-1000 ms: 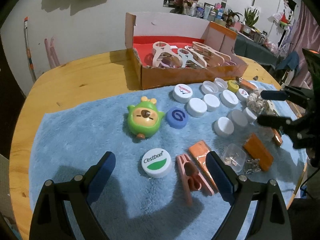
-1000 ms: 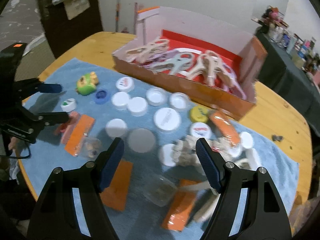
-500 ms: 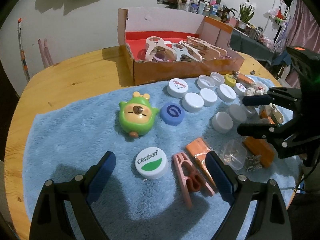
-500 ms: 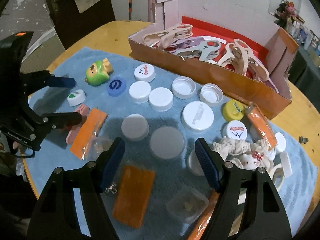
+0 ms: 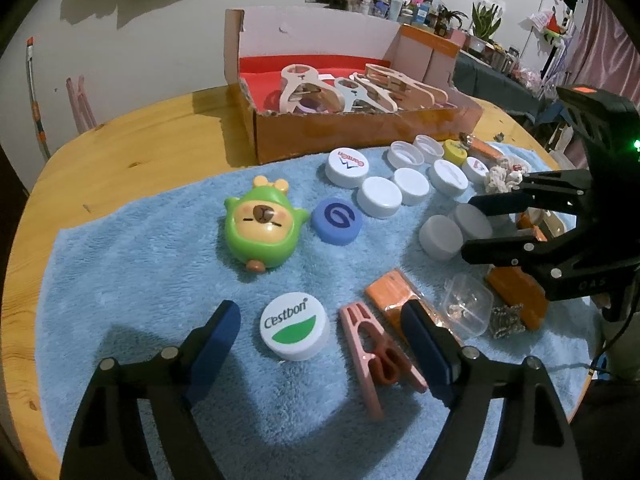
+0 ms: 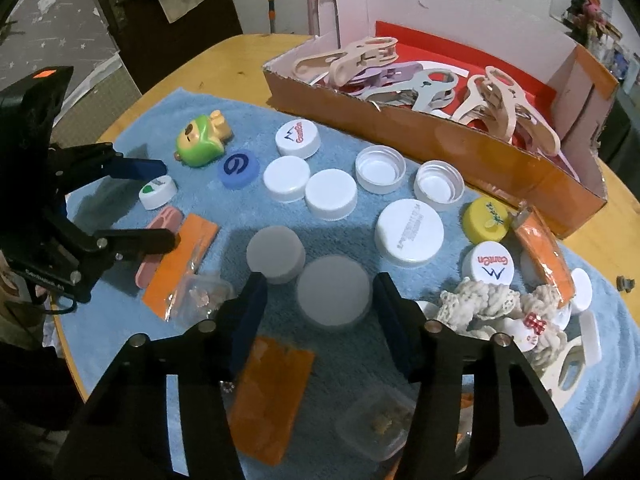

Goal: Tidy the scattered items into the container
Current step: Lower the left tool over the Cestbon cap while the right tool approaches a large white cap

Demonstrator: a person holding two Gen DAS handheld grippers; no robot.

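Note:
A cardboard box (image 5: pixel 360 136) (image 6: pixel 440 140) with a red floor holds several large pegs. Bottle caps, orange packets and small toys lie scattered on a blue towel (image 5: pixel 140 280). My right gripper (image 6: pixel 320 312) (image 5: pixel 480 224) straddles a pale round cap (image 6: pixel 334 294); its jaws are closing, and a gap still shows on the cap's left side. My left gripper (image 5: pixel 320 344) (image 6: pixel 168 203) hangs low over the towel with its jaws closing. A white Cestbon cap (image 5: pixel 294 326) and a pink clothespin (image 5: pixel 376 352) lie between its fingers, untouched.
A green bear toy (image 5: pixel 262 226) and a blue cap (image 5: pixel 337 221) lie behind the left gripper. A second pale cap (image 6: pixel 275 254), an orange packet (image 6: pixel 272 396) and a clear small case (image 6: pixel 376 420) crowd the right gripper. Knotted rope toy (image 6: pixel 488 300) at right. Wooden table (image 5: pixel 140 132) surrounds the towel.
My right gripper has sunk toward the towel and its jaws have narrowed around the pale cap. The left jaws have narrowed slightly; that hand has barely moved.

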